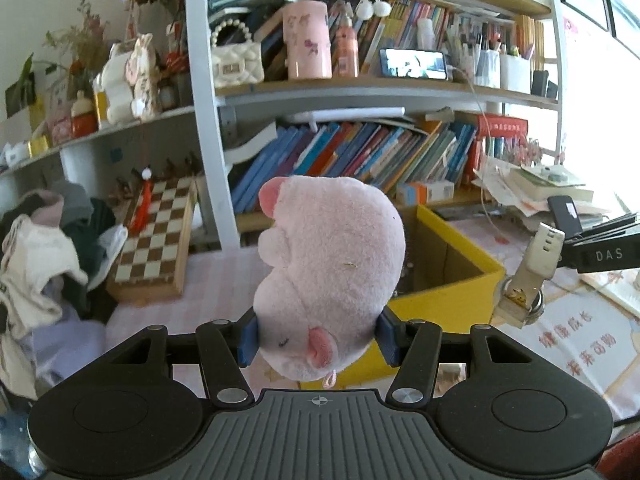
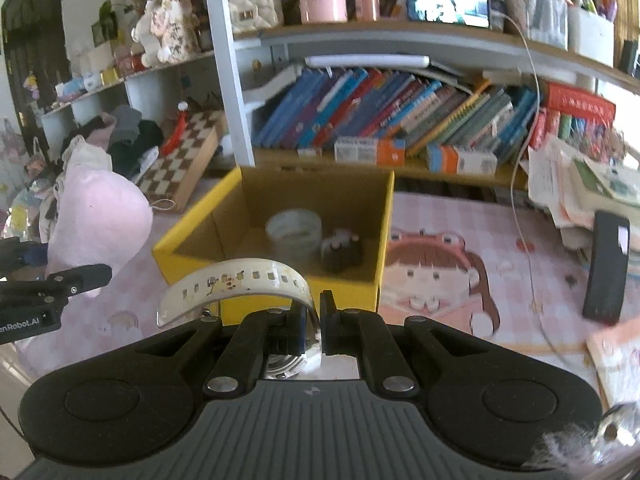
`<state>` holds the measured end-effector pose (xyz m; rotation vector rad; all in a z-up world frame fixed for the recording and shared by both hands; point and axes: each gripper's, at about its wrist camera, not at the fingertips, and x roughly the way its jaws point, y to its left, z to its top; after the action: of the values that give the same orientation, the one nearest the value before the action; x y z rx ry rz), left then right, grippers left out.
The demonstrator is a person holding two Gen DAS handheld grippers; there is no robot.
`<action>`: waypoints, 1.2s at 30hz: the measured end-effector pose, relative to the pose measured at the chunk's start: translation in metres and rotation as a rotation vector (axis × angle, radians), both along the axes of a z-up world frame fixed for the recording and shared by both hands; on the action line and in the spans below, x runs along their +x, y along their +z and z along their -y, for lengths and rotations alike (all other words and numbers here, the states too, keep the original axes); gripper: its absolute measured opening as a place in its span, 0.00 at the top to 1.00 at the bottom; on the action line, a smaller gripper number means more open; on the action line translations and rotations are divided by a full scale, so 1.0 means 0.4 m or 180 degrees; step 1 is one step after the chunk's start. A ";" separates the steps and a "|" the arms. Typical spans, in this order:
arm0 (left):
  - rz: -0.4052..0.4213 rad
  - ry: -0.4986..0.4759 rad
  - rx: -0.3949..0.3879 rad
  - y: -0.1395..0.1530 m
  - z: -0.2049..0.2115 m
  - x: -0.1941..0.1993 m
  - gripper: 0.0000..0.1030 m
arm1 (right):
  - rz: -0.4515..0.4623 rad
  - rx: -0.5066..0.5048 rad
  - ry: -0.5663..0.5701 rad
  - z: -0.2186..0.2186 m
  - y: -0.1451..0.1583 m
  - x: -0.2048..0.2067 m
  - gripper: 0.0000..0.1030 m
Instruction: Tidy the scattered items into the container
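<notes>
My left gripper (image 1: 318,340) is shut on a pink plush pig (image 1: 332,268), held up in front of the yellow cardboard box (image 1: 452,300). The pig (image 2: 100,220) and the left gripper's fingers (image 2: 80,276) also show at the left of the right wrist view. My right gripper (image 2: 314,320) is shut on a white watch (image 2: 240,280) by its strap, just before the yellow box (image 2: 276,212). That watch (image 1: 528,272) hangs from the right gripper's fingers (image 1: 600,252) at the right of the left wrist view. Inside the box lie a roll of clear tape (image 2: 294,230) and a small dark toy (image 2: 342,250).
The box stands on a pink cartoon mat (image 2: 460,272). A bookshelf (image 2: 380,112) full of books runs behind it. A chessboard (image 1: 154,240) leans at the left beside a heap of clothes (image 1: 44,264). A black phone (image 2: 606,264) and stacked papers (image 2: 580,184) are at the right.
</notes>
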<state>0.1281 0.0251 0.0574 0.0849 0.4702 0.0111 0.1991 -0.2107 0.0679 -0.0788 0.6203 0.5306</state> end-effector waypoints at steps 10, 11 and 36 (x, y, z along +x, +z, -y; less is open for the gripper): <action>0.0119 -0.0074 0.0156 0.036 0.019 0.123 0.46 | 0.0264 -0.0055 0.0181 -0.020 0.048 0.135 0.94; 0.0120 -0.0086 0.0175 0.037 0.023 0.134 0.46 | 0.0276 -0.0063 0.0202 -0.024 0.050 0.149 0.94; -0.0613 -0.0146 0.0389 -0.099 0.074 0.413 0.45 | -0.0099 -0.0864 0.1443 -0.196 -0.101 0.430 0.94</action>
<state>0.2933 -0.0047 0.0179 0.2180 0.6599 -0.0136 0.3709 -0.1323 0.0274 -0.4765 0.7056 0.8835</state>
